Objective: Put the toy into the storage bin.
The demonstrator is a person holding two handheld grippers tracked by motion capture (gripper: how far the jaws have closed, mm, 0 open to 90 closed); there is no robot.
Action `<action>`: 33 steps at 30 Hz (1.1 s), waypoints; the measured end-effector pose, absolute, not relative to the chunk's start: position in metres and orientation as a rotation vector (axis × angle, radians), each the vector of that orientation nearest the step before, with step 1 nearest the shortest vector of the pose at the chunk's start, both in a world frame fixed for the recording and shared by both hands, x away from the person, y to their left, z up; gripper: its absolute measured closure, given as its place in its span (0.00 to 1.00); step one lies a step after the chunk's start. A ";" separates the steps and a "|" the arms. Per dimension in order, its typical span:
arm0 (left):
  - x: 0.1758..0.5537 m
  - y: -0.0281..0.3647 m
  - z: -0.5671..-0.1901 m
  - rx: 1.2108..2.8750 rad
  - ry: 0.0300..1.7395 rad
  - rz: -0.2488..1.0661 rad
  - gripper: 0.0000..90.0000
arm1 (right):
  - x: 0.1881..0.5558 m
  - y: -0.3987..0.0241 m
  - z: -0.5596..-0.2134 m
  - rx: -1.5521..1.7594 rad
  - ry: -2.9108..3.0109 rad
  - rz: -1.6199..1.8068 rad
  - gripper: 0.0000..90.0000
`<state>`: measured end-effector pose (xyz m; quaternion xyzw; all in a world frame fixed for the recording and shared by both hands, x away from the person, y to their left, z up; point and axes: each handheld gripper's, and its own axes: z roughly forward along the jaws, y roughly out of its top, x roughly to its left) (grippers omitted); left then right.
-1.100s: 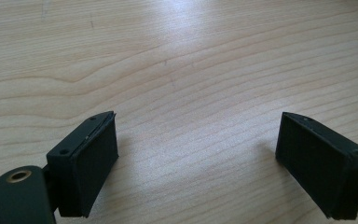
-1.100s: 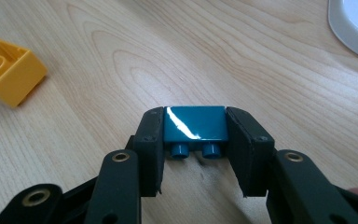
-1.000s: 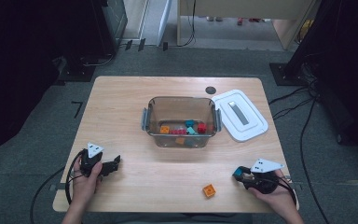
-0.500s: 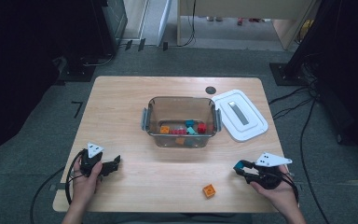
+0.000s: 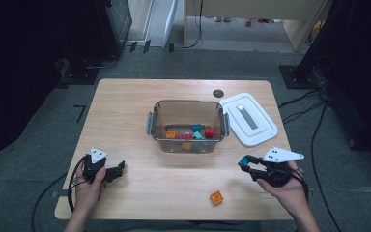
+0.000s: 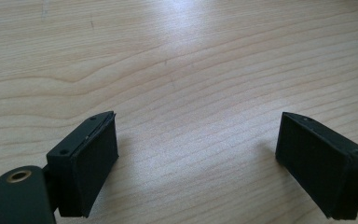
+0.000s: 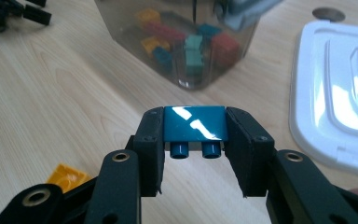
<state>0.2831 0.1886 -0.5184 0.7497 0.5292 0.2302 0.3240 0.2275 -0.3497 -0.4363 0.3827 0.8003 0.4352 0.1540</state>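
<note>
Right gripper [image 7: 193,154] clamps a teal brick [image 7: 195,123], lifted over the near right table [image 5: 125,111]. Left gripper [image 6: 198,158] gapes empty, near left. The clear bin [image 5: 187,126] sits far-centre; risk: shallow pinch, brick twists out short of its rim.

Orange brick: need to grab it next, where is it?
High view: the orange brick lies on the table's near edge, just left of the right gripper.
</note>
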 end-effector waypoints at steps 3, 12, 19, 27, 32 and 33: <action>0.283 0.189 -0.518 1.966 1.388 0.604 0.14 | 0.232 -0.344 -0.424 1.078 2.294 1.252 0.66; 0.283 0.189 -0.518 1.966 1.388 0.604 0.14 | 0.246 -0.330 -0.393 1.039 2.289 1.265 0.66; 0.283 0.189 -0.518 1.966 1.388 0.604 0.14 | 0.258 -0.315 -0.373 1.014 2.293 1.281 0.67; 0.283 0.189 -0.518 1.967 1.388 0.603 0.14 | 0.274 -0.300 -0.357 1.020 2.285 1.284 0.67; 0.283 0.189 -0.518 1.966 1.388 0.603 0.14 | 0.284 -0.292 -0.349 1.029 2.276 1.307 0.67; 0.283 0.189 -0.518 1.967 1.388 0.603 0.14 | 0.286 -0.290 -0.348 1.026 2.276 1.308 0.67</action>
